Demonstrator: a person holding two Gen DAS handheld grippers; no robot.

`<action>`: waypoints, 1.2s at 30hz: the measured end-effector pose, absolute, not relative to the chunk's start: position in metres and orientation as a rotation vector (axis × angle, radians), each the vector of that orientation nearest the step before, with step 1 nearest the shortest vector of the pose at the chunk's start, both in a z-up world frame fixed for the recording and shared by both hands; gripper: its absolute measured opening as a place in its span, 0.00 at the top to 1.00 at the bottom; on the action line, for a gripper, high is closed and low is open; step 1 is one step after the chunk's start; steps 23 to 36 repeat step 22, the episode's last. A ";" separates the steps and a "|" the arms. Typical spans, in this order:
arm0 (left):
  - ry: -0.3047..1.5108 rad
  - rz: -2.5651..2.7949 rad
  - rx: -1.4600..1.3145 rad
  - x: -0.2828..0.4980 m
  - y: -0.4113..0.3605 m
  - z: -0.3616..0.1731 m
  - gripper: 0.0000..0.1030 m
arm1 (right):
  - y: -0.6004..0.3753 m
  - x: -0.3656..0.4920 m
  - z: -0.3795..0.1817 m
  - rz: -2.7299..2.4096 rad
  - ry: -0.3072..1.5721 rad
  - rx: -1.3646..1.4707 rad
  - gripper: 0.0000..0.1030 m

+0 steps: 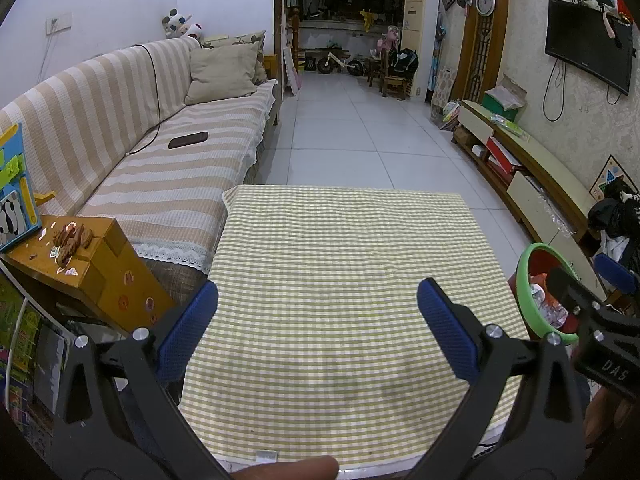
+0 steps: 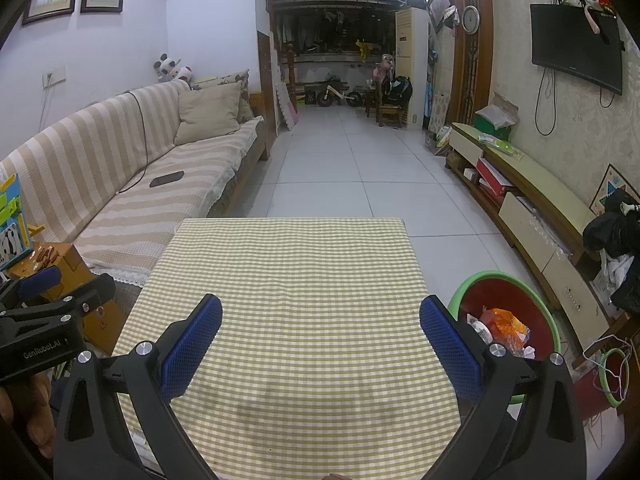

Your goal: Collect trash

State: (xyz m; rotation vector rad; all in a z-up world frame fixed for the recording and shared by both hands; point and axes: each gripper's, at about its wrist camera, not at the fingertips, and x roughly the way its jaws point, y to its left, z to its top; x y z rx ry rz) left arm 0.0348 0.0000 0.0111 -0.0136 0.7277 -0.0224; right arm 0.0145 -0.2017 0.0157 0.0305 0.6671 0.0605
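A checked table [image 2: 288,280] lies bare; trash [image 2: 502,326] sits in the bin [image 2: 520,284] at 3 o'clock. Both tongs [image 1: 318,312] [image 2: 320,332] hang released, empty. Best scan for leftovers before reaching.

The table [image 2: 288,280] stands near and central. The sofa [image 2: 120,168] runs along the left wall, from beside the table to far; a cushion [image 2: 208,116] rests on its far end. A wooden stool [image 1: 92,264] sits at near left, between sofa and table. The bin [image 2: 508,312] stands just right of the table, trash [image 2: 502,328] in it. The TV cabinet [image 2: 532,188] lines the right wall, below the television [image 2: 576,52].
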 end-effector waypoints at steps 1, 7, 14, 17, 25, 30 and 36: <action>0.727 -0.023 -0.014 0.035 0.000 0.011 0.05 | -0.202 0.015 0.016 0.061 0.667 0.030 0.07; 0.728 -0.022 -0.015 0.035 0.000 0.011 0.05 | -0.201 0.015 0.016 0.061 0.668 0.030 0.07; 0.695 -0.021 -0.014 0.031 -0.003 0.017 0.05 | -0.201 0.015 0.016 0.061 0.668 0.029 0.07; 0.708 -0.012 -0.022 0.033 -0.003 0.017 0.05 | -0.201 0.015 0.016 0.060 0.667 0.029 0.07; 0.709 -0.003 -0.021 0.032 -0.005 0.016 0.05 | -0.201 0.015 0.016 0.061 0.668 0.030 0.07; 0.709 -0.003 -0.021 0.032 -0.005 0.016 0.05 | -0.201 0.015 0.016 0.061 0.668 0.030 0.07; 0.709 -0.003 -0.021 0.032 -0.005 0.016 0.05 | -0.201 0.015 0.016 0.061 0.668 0.030 0.07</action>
